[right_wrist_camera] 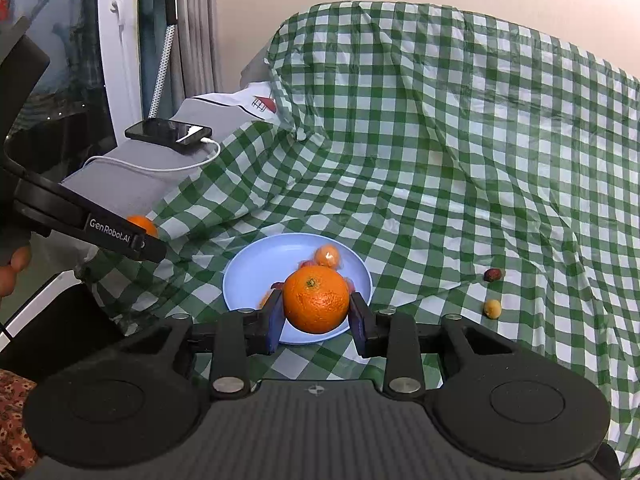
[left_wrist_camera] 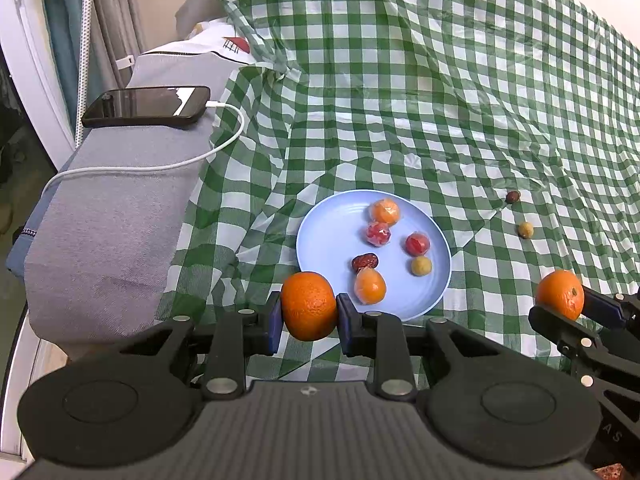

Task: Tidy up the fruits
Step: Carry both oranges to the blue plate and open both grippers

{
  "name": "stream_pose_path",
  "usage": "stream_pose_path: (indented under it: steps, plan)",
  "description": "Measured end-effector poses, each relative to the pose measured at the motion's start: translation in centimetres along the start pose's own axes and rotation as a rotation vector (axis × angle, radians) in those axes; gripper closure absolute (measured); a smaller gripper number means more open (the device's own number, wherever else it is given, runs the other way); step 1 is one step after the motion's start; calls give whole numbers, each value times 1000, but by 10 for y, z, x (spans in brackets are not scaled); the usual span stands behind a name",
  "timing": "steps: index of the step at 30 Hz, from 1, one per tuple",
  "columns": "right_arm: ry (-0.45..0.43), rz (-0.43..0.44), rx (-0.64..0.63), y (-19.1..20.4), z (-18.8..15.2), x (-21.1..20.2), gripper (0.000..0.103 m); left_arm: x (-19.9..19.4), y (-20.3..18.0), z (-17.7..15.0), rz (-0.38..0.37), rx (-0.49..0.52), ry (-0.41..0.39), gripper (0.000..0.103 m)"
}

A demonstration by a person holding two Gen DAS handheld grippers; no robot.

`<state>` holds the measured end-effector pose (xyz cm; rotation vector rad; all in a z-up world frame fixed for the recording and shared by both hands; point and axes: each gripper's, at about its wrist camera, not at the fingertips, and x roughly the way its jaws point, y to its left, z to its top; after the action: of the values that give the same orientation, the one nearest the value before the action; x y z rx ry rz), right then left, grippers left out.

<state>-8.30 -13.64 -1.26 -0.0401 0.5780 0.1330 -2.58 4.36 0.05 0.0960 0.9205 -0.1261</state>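
Each gripper, left gripper [left_wrist_camera: 308, 312] and right gripper [right_wrist_camera: 316, 306], clamps an orange; the blue plate [left_wrist_camera: 320, 236] lies directly ahead, nearer the left.

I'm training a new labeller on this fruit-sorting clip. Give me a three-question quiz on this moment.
1. True or false: each gripper is shut on an orange.
2. How many small loose fruits lie on the checked cloth outside the blue plate?
3. What lies on the grey cushion? A) phone B) knife C) cup

Key:
1. True: left gripper holds the left orange, right gripper the right orange.
2. Two: dark fruit, yellow fruit.
3. A, the phone.
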Motion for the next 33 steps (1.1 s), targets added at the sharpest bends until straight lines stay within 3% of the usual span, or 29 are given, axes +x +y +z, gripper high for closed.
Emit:
stream_pose_path:
  steps: [20,33]
  plan:
    - [54,0,6,-6,3,27,67,22,-2,16,-6,-4,17,73]
    - [101,13,21,-14,11,83,67,65,-14,46,-15,23,55,73]
